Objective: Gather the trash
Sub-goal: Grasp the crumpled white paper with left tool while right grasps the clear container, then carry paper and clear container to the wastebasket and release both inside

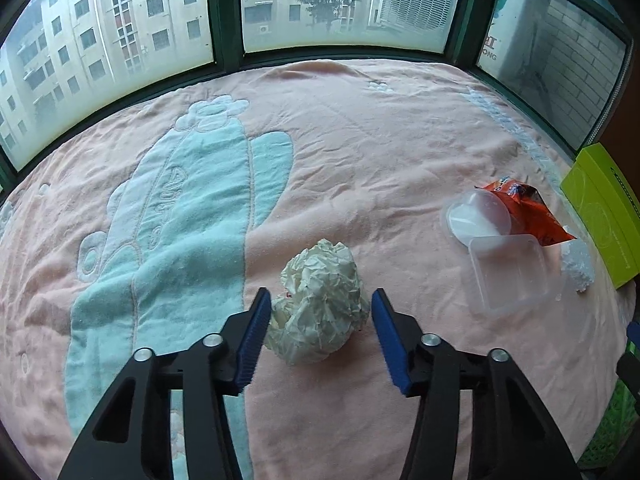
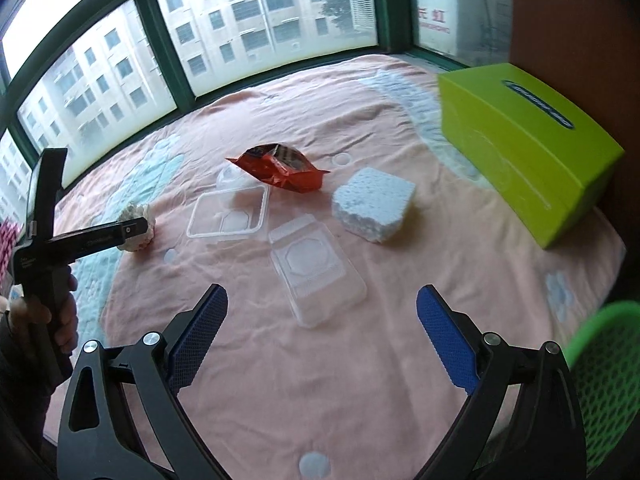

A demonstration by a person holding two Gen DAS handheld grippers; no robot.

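A crumpled white paper ball [image 1: 320, 300] lies on the pink blanket [image 1: 360, 140]. My left gripper [image 1: 318, 300] is open with its blue pads on either side of the ball, not closed on it. The ball also shows in the right wrist view [image 2: 138, 228], partly behind the left gripper. My right gripper [image 2: 322, 306] is open and empty, just short of a clear plastic tray [image 2: 316, 272]. Beyond lie a second clear tray [image 2: 228, 212], an orange snack bag [image 2: 280, 168], a white foam block [image 2: 374, 204] and a round clear lid [image 1: 478, 216].
A lime green box [image 2: 524, 144] sits at the right side of the blanket. A green mesh basket [image 2: 604, 380] stands at the right near edge. Green-framed windows [image 1: 228, 12] run along the far side.
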